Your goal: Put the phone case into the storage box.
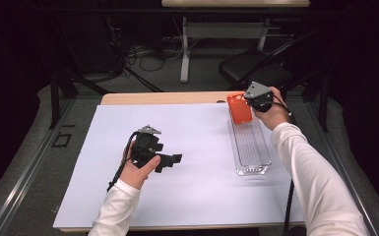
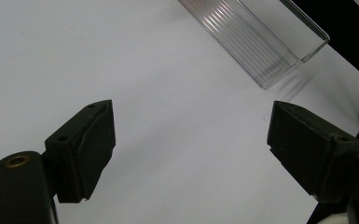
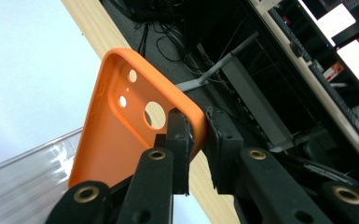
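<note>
At the table, your right gripper point(image 1: 248, 100) pinches an orange phone case point(image 1: 239, 108) by its upper edge, its 2 jaws closed on the rim beside the camera cutouts, as the right gripper view shows with the case point(image 3: 121, 135) standing upright between the black pads point(image 3: 179, 140). In the high view the case hangs at the far end of a clear tray point(image 1: 254, 160), its lower end over or just inside that end; whether it touches the tray floor cannot be told. The tray lies lengthwise on a white sheet point(image 1: 192, 196) that covers most of the wooden tabletop point(image 1: 167, 98), on the right side of the sheet. Your left gripper point(image 1: 170, 160) sits well apart from the tray, held above the middle of the sheet, its jaws spread wide with nothing between them; the left gripper view shows bare white sheet point(image 2: 177, 154) between the 2 pads point(image 2: 98, 140) and the near end of the ribbed tray point(image 2: 261, 42) farther off at the upper right. Both white sleeves point(image 1: 320, 182) enter from the bottom edge of the high view. A black chair point(image 1: 256, 69) and a tangle of cables point(image 1: 147, 56) lie on the dark floor beyond the table.
</note>
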